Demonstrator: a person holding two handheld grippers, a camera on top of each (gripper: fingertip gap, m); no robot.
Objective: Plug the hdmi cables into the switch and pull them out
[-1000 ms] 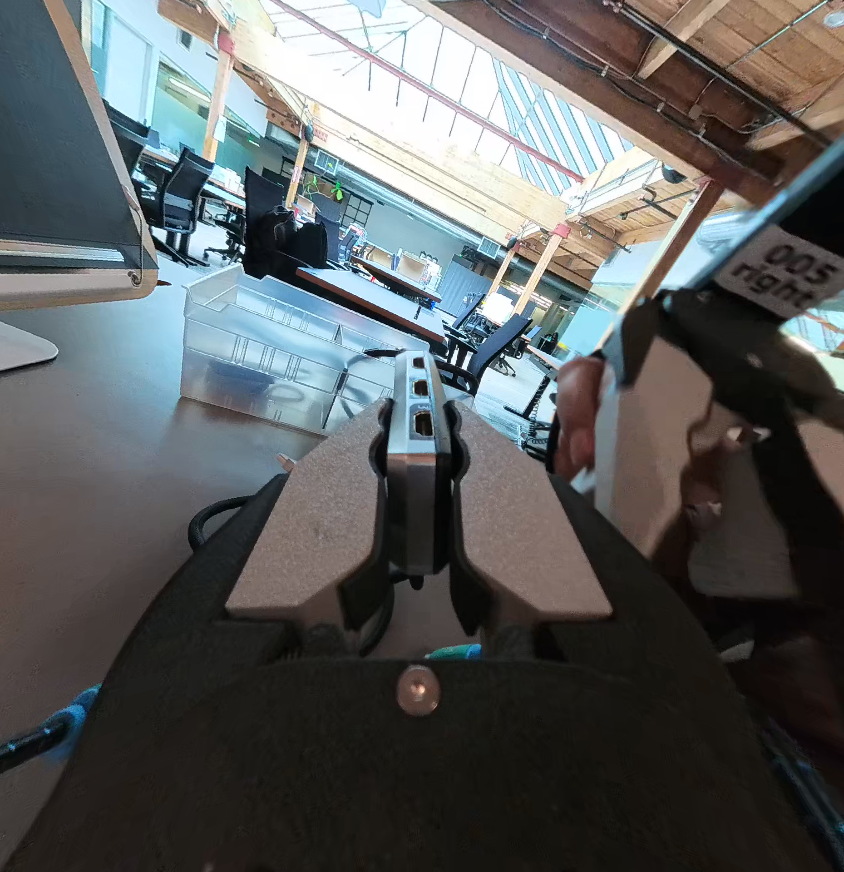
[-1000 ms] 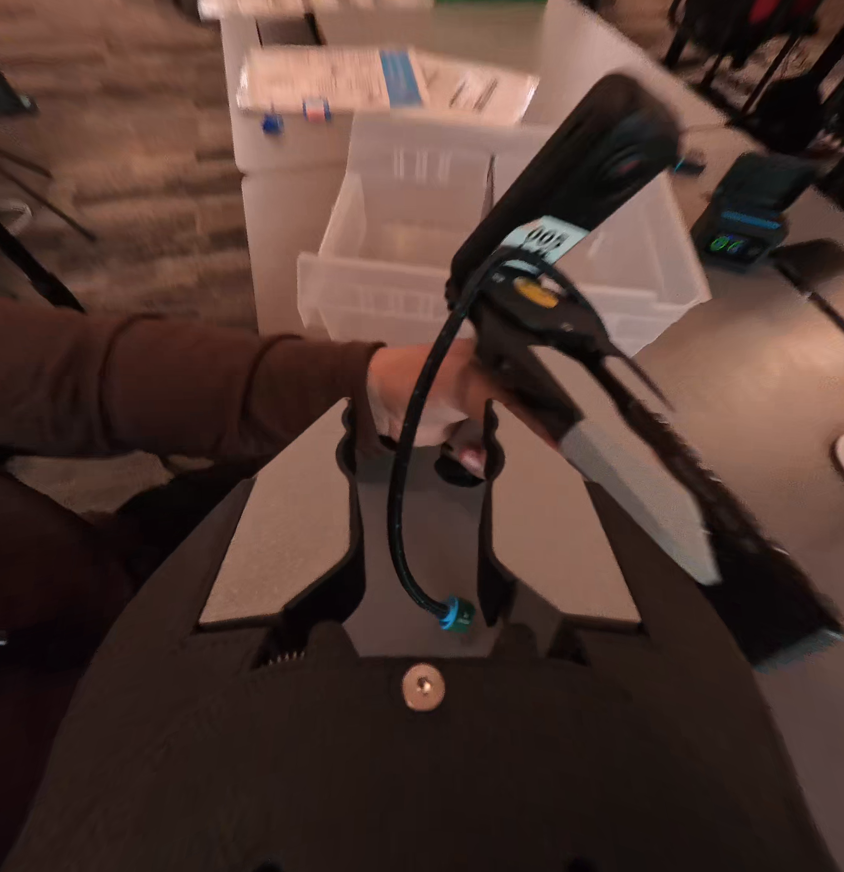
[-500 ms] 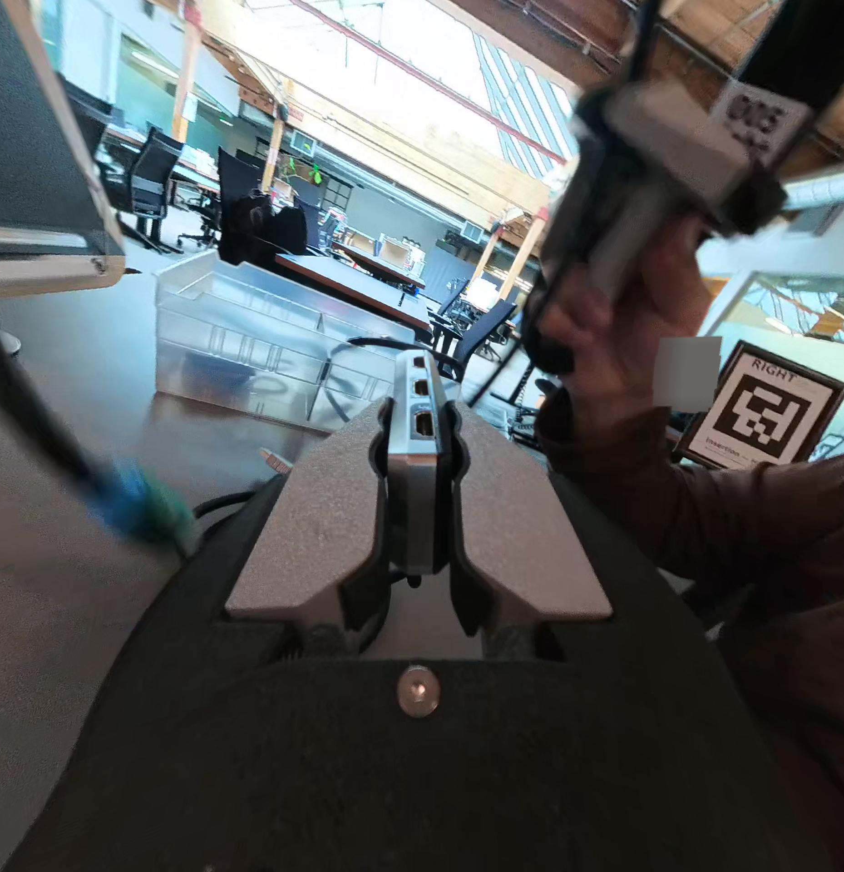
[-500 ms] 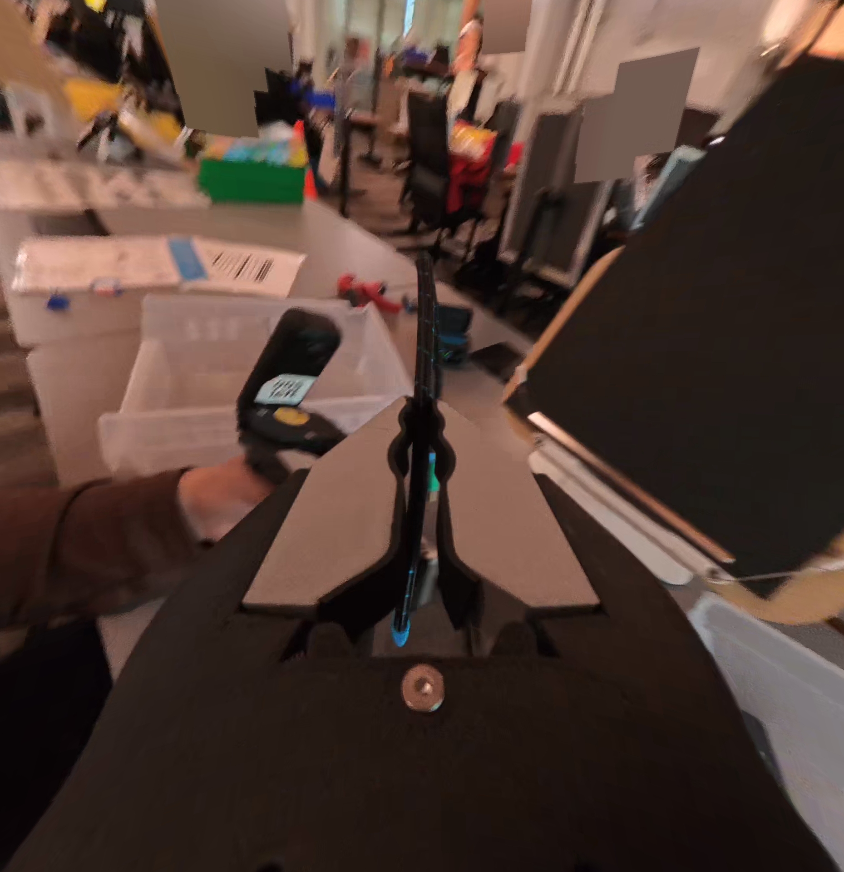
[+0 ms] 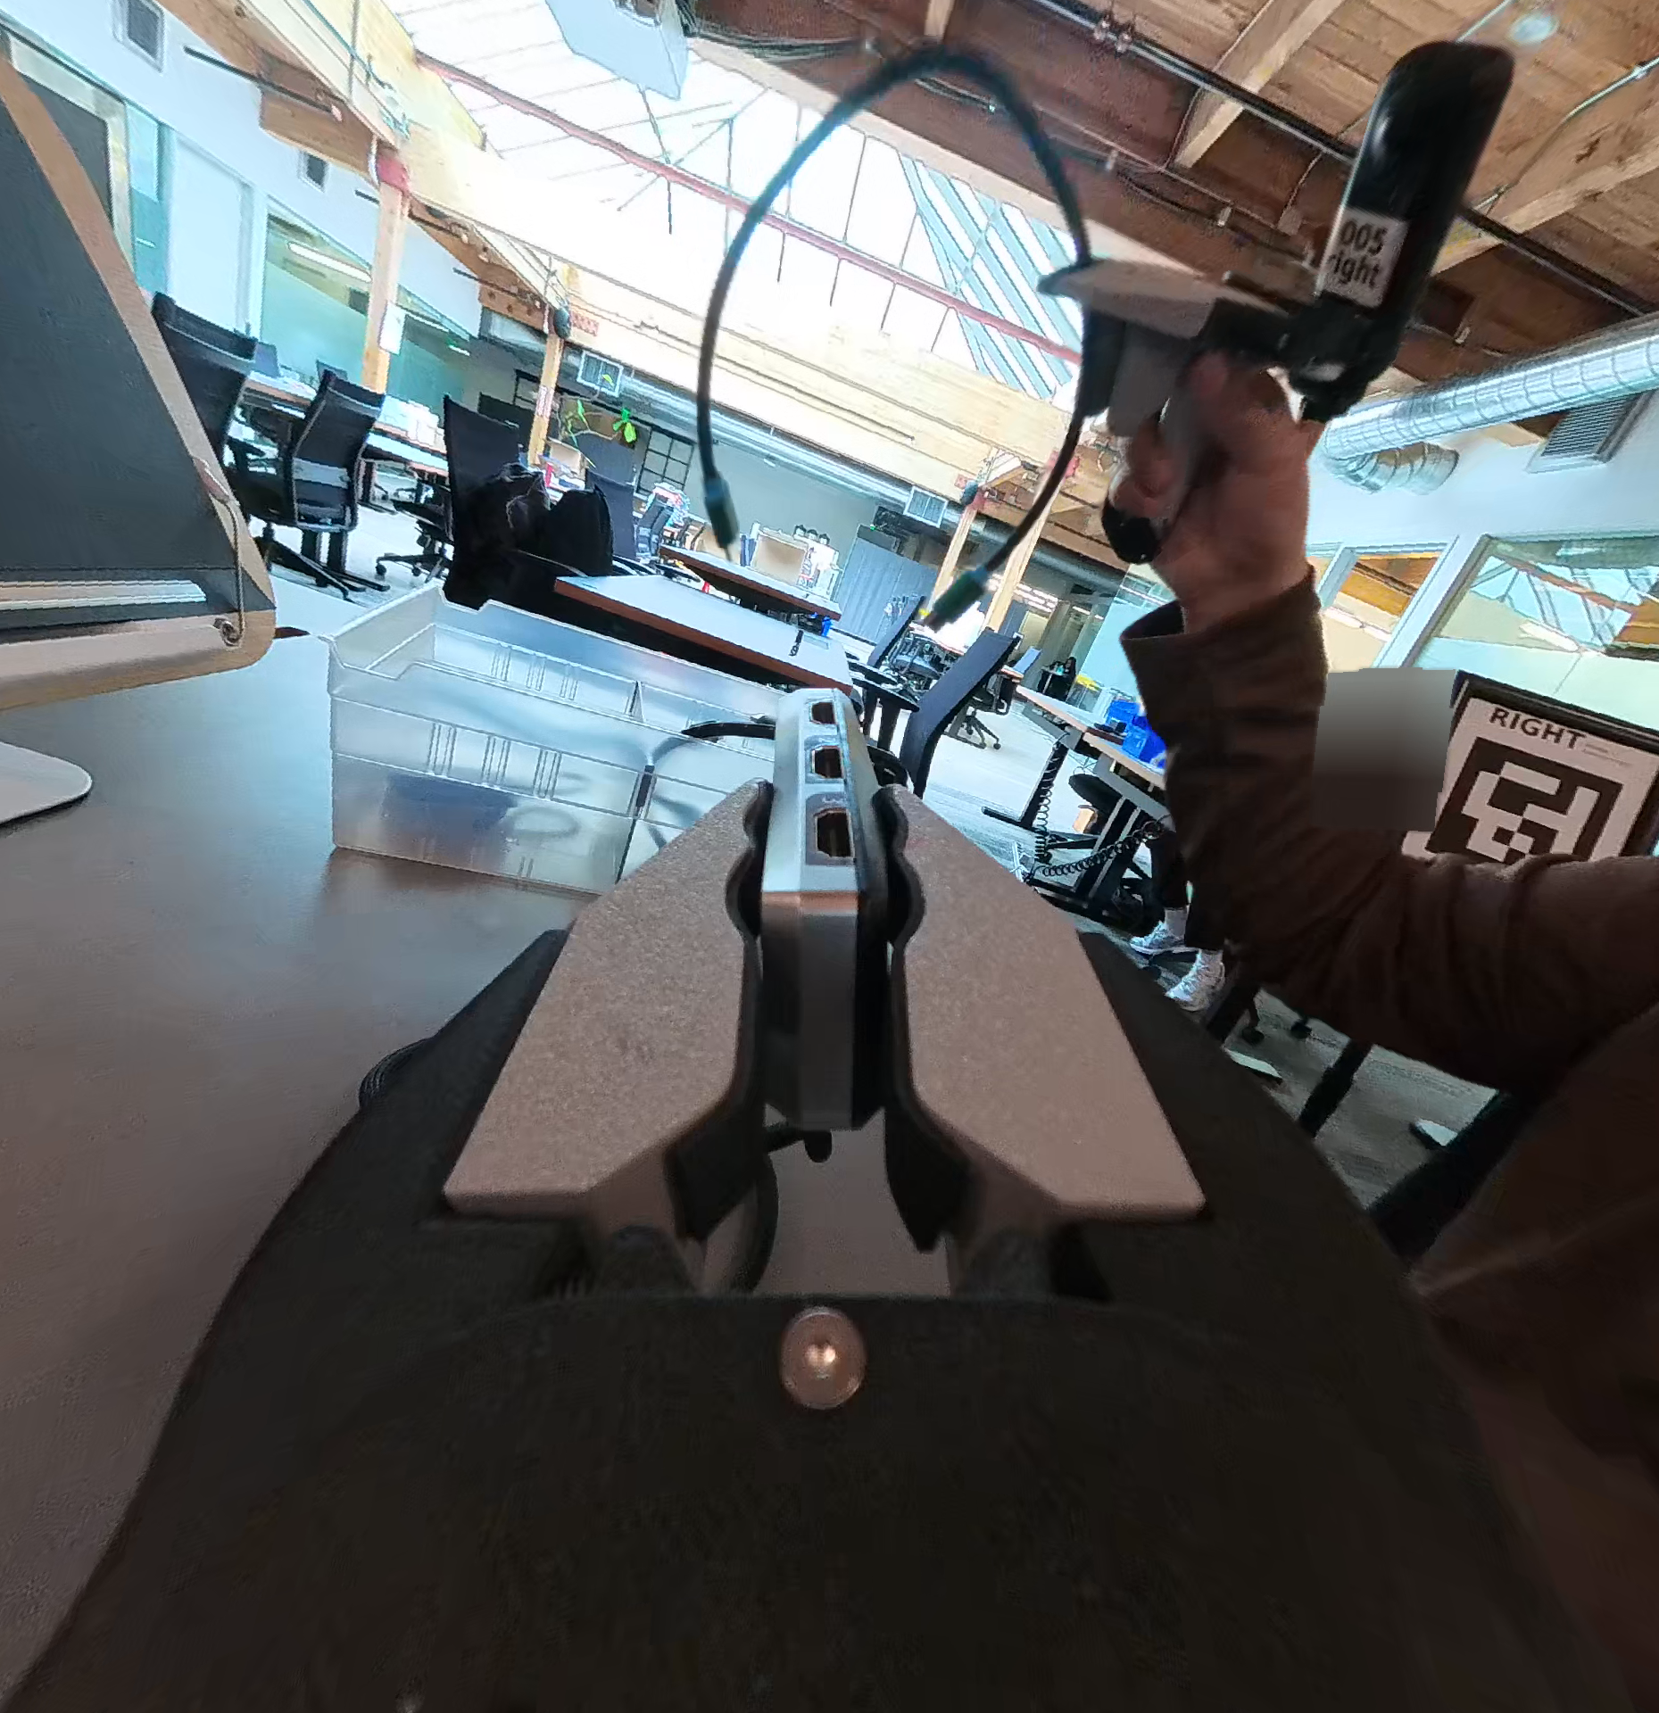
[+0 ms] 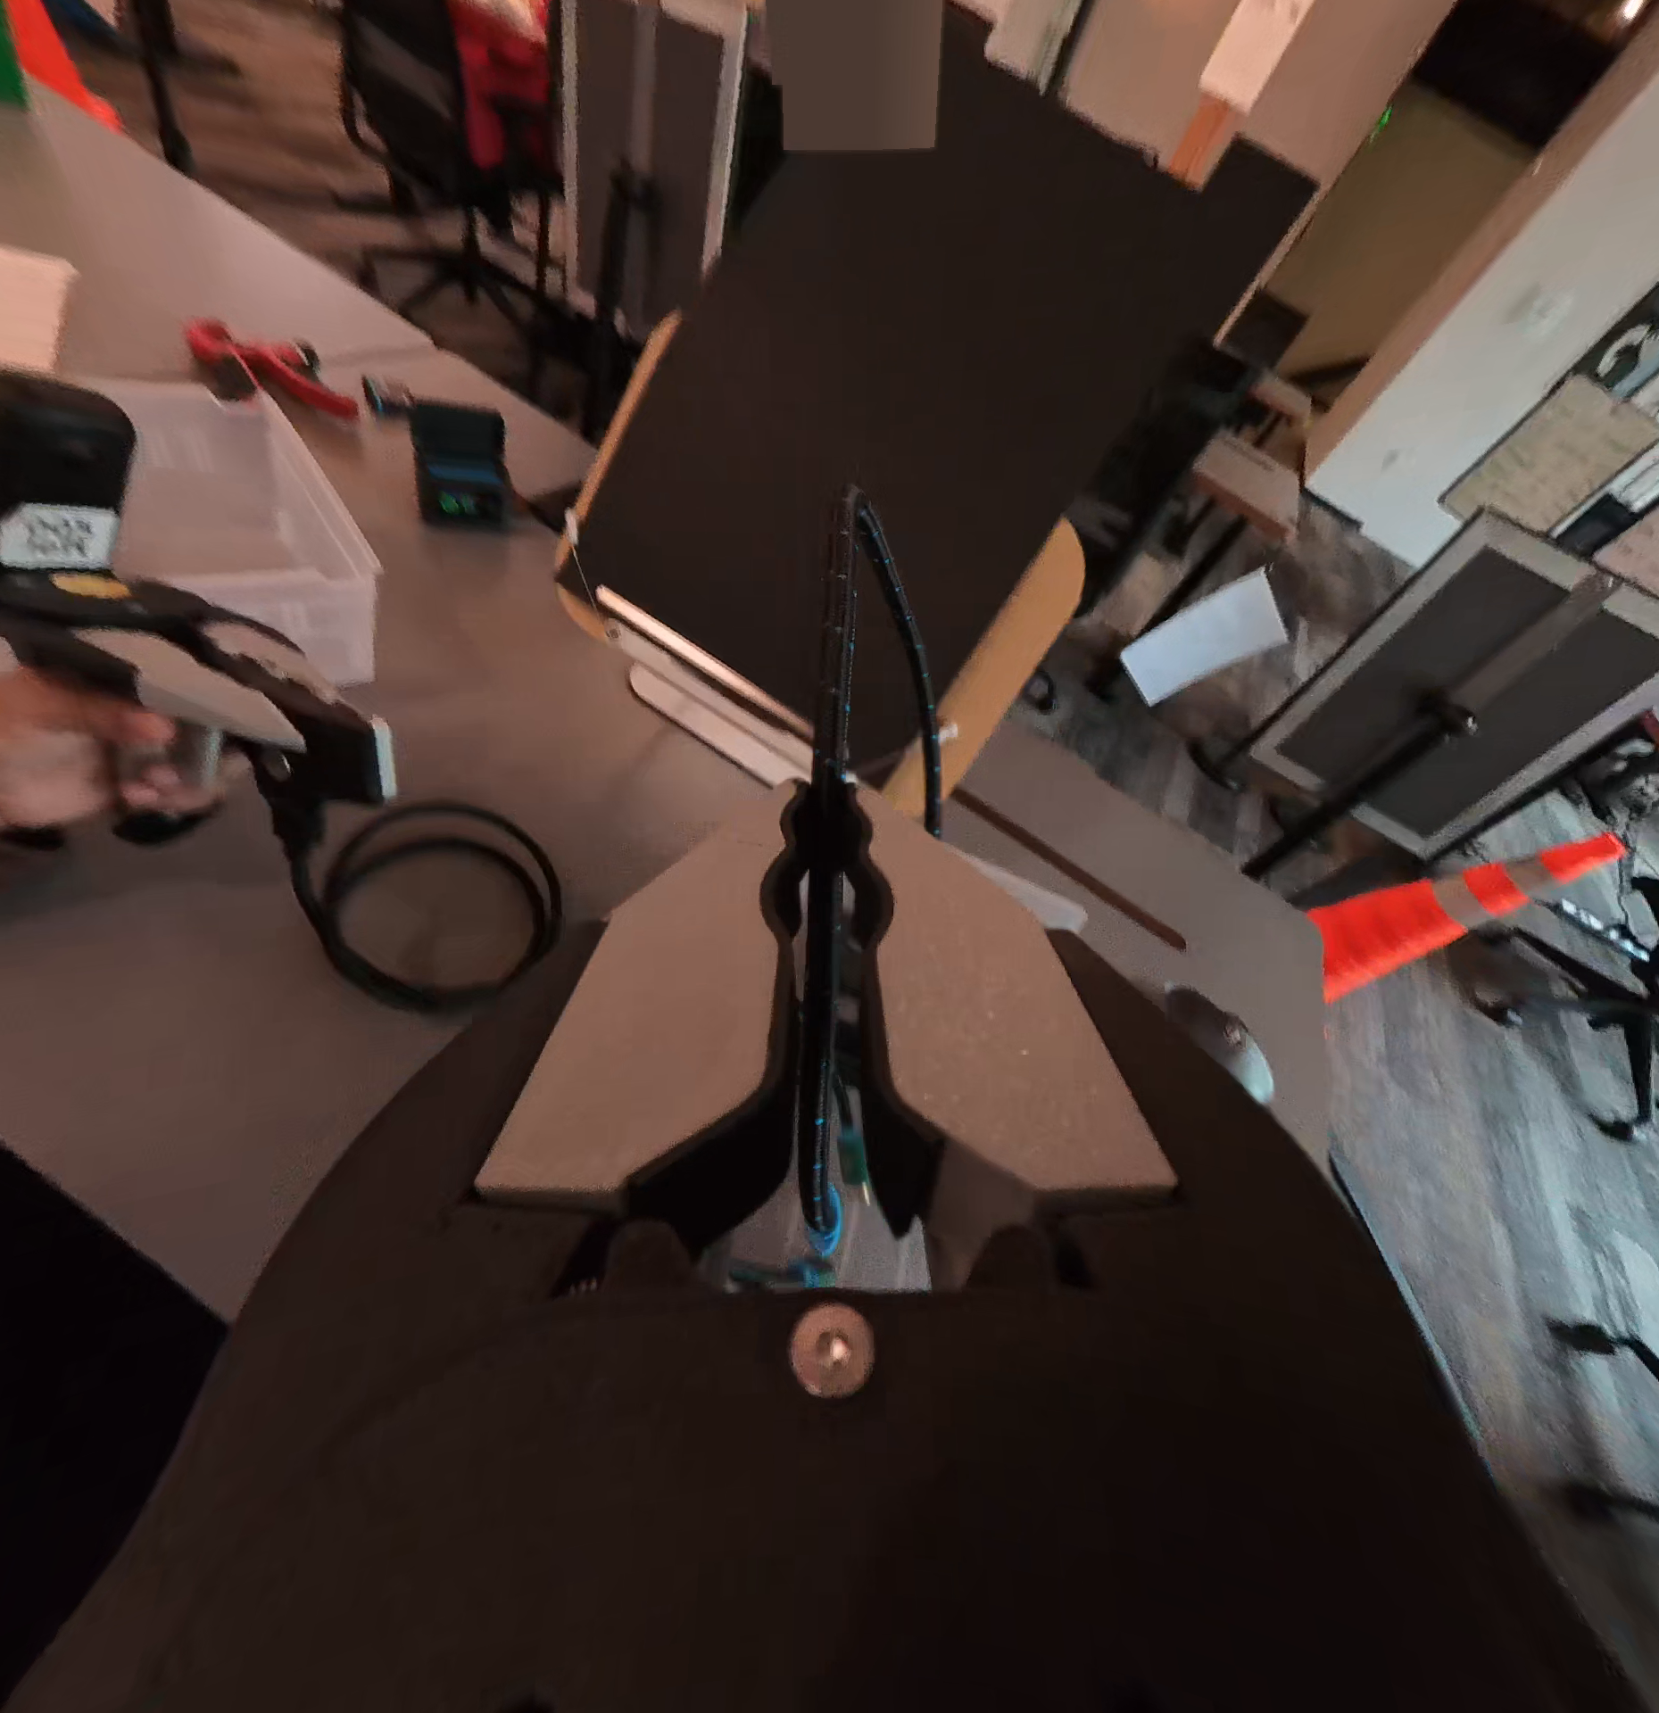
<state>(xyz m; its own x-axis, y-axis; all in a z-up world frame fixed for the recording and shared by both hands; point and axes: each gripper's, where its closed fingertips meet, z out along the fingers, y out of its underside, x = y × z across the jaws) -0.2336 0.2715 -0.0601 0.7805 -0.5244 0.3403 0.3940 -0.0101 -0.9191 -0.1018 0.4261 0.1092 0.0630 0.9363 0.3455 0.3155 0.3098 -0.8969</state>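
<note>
Two grips hold: my left gripper (image 5: 821,890) clamps the switch (image 5: 814,918) above the worktop (image 5: 186,927), my right gripper (image 6: 830,839) pinches the hdmi cable (image 5: 733,306) mid-length at one o'clock, so its dangling plug may swing and miss the port.

Silver switch (image 5: 814,936) upright on edge, ports empty, black braided cable (image 5: 714,306) looped overhead
</note>
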